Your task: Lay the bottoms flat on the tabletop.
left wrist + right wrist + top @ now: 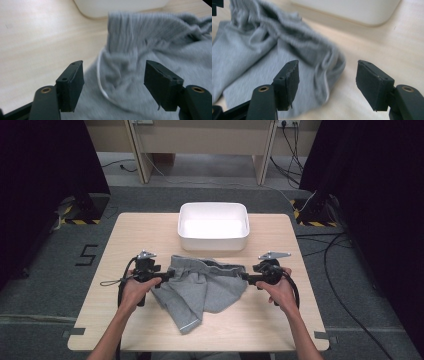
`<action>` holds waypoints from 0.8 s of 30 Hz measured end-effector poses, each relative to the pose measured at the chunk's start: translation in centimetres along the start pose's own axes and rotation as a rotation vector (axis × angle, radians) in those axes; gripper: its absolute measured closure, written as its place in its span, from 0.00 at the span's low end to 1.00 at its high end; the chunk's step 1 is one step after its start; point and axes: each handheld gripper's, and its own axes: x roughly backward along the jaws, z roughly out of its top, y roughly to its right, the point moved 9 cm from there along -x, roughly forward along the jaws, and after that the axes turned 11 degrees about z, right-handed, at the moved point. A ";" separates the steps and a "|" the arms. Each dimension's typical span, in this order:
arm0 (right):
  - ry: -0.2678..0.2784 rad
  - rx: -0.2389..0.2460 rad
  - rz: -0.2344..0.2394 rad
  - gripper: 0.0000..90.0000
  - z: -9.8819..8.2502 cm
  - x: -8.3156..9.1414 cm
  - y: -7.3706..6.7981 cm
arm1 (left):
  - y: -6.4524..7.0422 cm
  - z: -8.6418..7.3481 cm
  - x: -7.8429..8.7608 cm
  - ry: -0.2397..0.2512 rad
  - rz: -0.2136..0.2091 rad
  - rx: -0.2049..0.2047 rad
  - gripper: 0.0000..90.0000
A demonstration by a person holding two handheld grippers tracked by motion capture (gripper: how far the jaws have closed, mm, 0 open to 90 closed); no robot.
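Jaws of left gripper [113, 83] and right gripper [327, 83] gape around crumpled grey knit shorts [205, 287], gripping nothing.

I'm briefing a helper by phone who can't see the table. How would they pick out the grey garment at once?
Start at the light wooden table and find the white tub near its far edge. Just in front of the tub, between the left gripper and the right gripper, lies the grey garment. It is the one soft, crumpled thing there, with a ribbed, gathered waistband facing the tub.

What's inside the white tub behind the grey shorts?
The white tub looks empty: its bright floor shows bare in the high view. Its near inner wall is hidden by the front rim. The grey shorts lie outside it.
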 end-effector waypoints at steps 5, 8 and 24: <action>-0.021 -0.033 0.016 0.38 -2.6 -0.4 -0.7 | 1.6 -2.4 0.2 -0.022 -0.036 0.044 0.32; -0.038 -0.033 0.017 0.37 -3.7 -1.1 -1.3 | 2.8 -3.1 0.1 -0.021 -0.021 0.034 0.30; 0.011 0.081 -0.010 0.91 -3.2 -1.7 -1.0 | 2.8 -2.7 -1.0 0.032 0.019 -0.092 0.97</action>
